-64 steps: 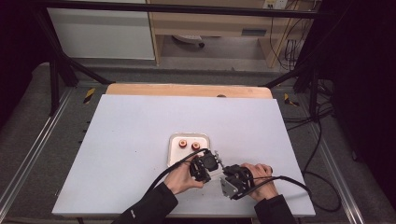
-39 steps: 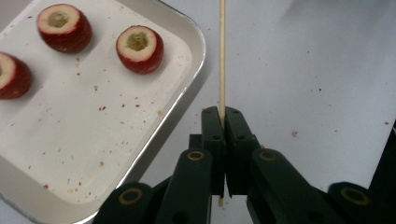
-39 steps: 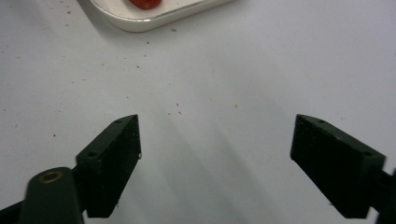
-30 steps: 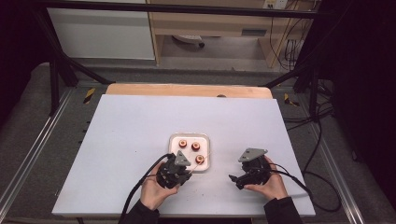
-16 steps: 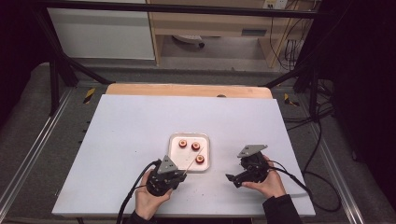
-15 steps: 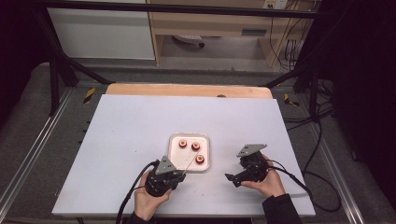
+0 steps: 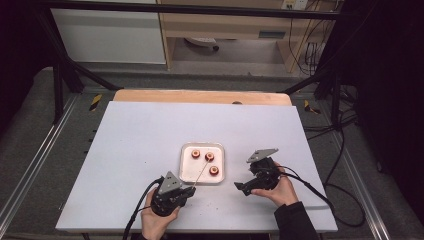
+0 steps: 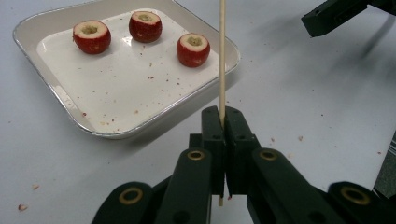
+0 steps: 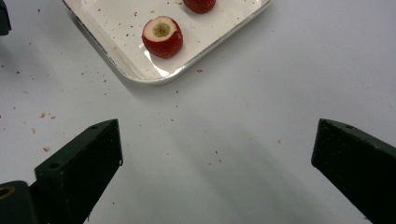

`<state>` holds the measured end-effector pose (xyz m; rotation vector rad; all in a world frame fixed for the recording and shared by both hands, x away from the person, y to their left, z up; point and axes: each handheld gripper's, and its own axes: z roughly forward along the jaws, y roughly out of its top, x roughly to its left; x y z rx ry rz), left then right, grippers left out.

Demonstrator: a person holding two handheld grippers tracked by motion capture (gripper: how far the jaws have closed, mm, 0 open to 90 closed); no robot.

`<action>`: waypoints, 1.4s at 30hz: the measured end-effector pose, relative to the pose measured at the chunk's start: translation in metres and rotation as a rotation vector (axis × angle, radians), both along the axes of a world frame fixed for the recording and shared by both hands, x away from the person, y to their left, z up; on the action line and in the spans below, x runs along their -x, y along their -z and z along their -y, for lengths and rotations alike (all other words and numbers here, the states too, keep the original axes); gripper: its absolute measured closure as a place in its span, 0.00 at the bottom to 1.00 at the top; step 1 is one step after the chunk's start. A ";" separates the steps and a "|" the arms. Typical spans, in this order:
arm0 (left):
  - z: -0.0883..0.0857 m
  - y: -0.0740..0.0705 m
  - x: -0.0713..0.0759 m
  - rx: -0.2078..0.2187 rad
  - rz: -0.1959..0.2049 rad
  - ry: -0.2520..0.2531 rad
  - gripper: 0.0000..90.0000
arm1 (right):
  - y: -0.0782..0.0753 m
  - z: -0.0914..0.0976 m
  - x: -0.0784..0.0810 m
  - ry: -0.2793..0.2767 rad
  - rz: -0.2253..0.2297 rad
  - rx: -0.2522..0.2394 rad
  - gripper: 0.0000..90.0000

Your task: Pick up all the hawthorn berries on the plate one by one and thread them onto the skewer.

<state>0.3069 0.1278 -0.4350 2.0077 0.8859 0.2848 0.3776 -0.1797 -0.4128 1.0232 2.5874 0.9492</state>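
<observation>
A white tabletop [image 7: 150,145] is carrying everything, with a strip of bare wood showing along its far edge. Red crumbs are lying scattered over the near part of it.

Near the middle, toward the person's side, a shallow square white tray [image 7: 186,172] is sitting flat. In the left gripper view its floor [image 8: 116,98] is showing more specks of red.

The left tongs [image 7: 186,191] are resting low over the tabletop just in front of the tray's near left corner, held in the person's left hand [image 7: 155,222]. Their jaws are pressing together on the lower end of a thin wooden skewer [image 8: 222,60], which is sticking out forward and slanting across the tray's near edge; a short stub seems to be poking out below the jaws, though the view there is dark.

The right tongs [image 7: 244,186] are hovering to the right of the tray, apart from it, in the person's right hand [image 7: 277,189]. Their jaws are standing wide apart and are gripping nothing, with bare tabletop between them in the right gripper view.

Three small red hollowed fruit pieces [image 8: 193,49] are sitting cut side up in the tray, none touching the skewer.
</observation>
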 end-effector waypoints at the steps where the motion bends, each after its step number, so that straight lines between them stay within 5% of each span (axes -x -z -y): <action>1: -0.001 0.000 0.000 0.002 0.005 -0.005 0.98 | -0.002 -0.003 -0.002 -0.001 0.000 -0.002 0.03; 19: -0.012 0.010 0.003 0.022 0.001 -0.049 0.98 | -0.019 -0.044 -0.032 -0.012 -0.008 -0.013 0.04; 26: -0.014 0.014 0.004 0.031 0.000 -0.051 0.98 | -0.020 -0.065 -0.042 -0.068 -0.039 -0.006 0.08; 42: -0.016 0.016 0.003 0.027 -0.011 -0.044 0.98 | -0.007 -0.095 -0.058 -0.231 -0.148 0.132 0.35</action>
